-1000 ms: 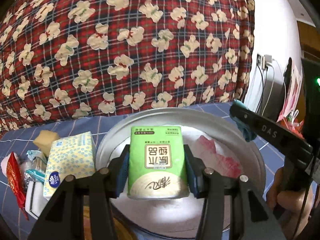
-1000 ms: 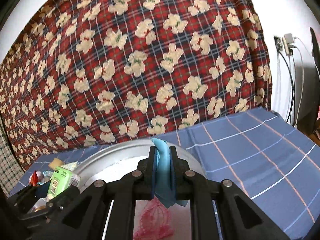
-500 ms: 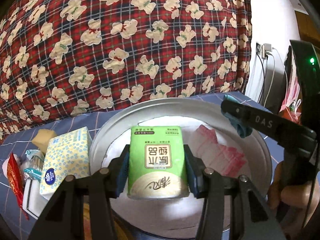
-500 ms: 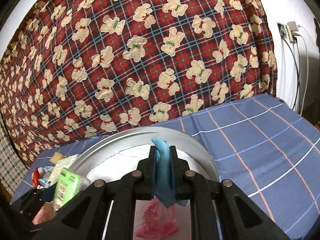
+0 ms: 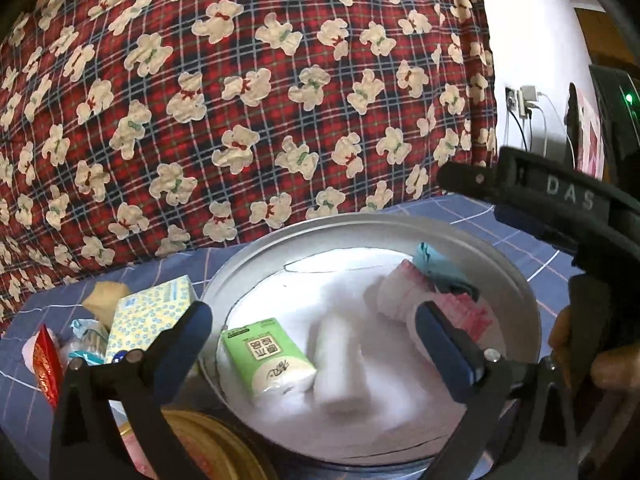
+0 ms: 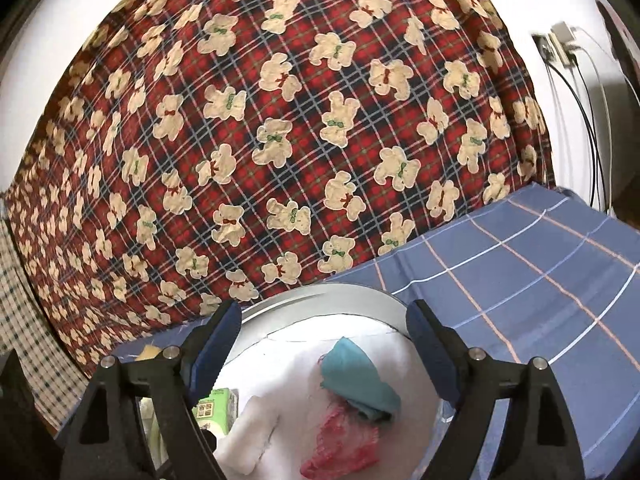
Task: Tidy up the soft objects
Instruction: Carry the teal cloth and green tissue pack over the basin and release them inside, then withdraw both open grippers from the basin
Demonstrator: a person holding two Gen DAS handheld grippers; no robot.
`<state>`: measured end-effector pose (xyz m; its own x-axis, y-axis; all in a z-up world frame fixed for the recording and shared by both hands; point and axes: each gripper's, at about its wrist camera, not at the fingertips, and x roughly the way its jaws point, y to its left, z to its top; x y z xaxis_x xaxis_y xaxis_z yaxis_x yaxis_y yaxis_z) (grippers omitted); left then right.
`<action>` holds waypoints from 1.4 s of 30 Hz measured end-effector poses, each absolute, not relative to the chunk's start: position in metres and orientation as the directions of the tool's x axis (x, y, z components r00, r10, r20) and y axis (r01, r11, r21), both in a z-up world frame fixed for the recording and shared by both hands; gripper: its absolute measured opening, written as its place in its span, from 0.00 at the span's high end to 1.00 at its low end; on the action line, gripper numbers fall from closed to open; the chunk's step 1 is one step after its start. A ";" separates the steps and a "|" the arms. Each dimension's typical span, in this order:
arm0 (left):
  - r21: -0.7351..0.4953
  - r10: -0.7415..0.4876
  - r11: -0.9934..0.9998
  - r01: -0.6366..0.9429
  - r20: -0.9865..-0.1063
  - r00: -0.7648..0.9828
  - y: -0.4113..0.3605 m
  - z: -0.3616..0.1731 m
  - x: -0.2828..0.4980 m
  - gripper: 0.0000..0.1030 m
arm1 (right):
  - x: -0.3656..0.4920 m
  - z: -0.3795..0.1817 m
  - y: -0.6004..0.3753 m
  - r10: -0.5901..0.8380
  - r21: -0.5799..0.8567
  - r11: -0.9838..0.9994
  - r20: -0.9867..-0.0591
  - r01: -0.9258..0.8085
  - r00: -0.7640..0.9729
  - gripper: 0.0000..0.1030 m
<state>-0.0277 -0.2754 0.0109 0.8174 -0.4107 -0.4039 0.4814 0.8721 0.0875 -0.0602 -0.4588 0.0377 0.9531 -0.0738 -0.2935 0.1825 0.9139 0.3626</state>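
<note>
While both grippers' jaws open, nothing is gripped.

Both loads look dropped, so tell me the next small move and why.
Probably lift the left gripper clear and swing it toward the yellow tissue pack beside the basin. Both grippers' jaws are opening with nothing pressed between them; the green tissue pack and teal cloth lie in the basin.

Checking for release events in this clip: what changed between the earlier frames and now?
Both claws are opening and have let go. The left claw dropped the green tissue pack, which now lies tilted in the round metal basin. The right claw released the teal cloth, now resting on the pink cloth. The yellow floral tissue pack beside the basin is unchanged.
</note>
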 end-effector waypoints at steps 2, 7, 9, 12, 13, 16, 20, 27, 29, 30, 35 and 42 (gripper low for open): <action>0.085 -0.409 0.875 0.477 -0.397 0.822 -0.273 0.012 -0.028 0.00 | -0.060 0.037 -0.462 -0.067 0.384 0.906 -0.293 0.181 0.954 0.16; 0.076 -0.406 0.880 0.468 -0.389 0.827 -0.265 0.012 -0.030 0.00 | -0.063 0.036 -0.466 -0.087 0.390 0.899 -0.285 0.199 0.955 0.16; 0.078 -0.398 0.885 0.459 -0.386 0.832 -0.261 0.013 -0.029 0.00 | -0.064 0.037 -0.465 -0.108 0.377 0.901 -0.287 0.216 0.952 0.16; 0.071 -0.394 0.891 0.449 -0.375 0.839 -0.254 0.015 -0.029 0.00 | -0.067 0.036 -0.464 -0.135 0.360 0.903 -0.283 0.236 0.950 0.16; 0.070 -0.392 0.893 0.446 -0.370 0.843 -0.252 0.016 -0.030 0.00 | -0.068 0.037 -0.463 -0.143 0.355 0.903 -0.280 0.241 0.949 0.16; 0.067 -0.371 0.906 0.417 -0.347 0.861 -0.243 0.019 -0.032 0.00 | -0.072 0.038 -0.460 -0.186 0.328 0.906 -0.261 0.268 0.947 0.16; 0.038 -0.349 0.924 0.380 -0.322 0.880 -0.222 0.023 -0.033 0.00 | -0.083 0.042 -0.446 -0.274 0.256 0.914 -0.187 0.316 0.943 0.16; -0.044 -0.386 0.920 0.391 -0.286 0.877 -0.194 0.030 -0.037 0.00 | -0.101 0.050 -0.427 -0.369 0.194 0.907 -0.061 0.374 0.927 0.12; -0.037 -0.387 0.919 0.393 -0.278 0.879 -0.192 0.031 -0.038 0.00 | -0.101 0.050 -0.426 -0.382 0.200 0.900 -0.071 0.388 0.922 0.12; -0.032 -0.387 0.919 0.394 -0.277 0.880 -0.190 0.032 -0.039 0.00 | -0.101 0.050 -0.426 -0.389 0.208 0.894 -0.077 0.397 0.918 0.12; -0.038 -0.378 0.923 0.383 -0.284 0.881 -0.179 0.032 -0.039 0.00 | -0.113 0.049 -0.422 -0.429 0.247 0.869 -0.058 0.429 0.901 0.12; -0.043 -0.317 0.947 0.319 -0.279 0.906 -0.140 0.029 -0.034 0.00 | -0.118 0.045 -0.402 -0.446 0.205 0.869 -0.068 0.450 0.892 0.12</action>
<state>-0.0339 -0.1399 0.0294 0.9063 -0.3175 -0.2791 0.3186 0.9469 -0.0427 -0.1182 -0.4021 0.0447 0.8924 -0.4461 -0.0679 0.4501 0.8692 0.2046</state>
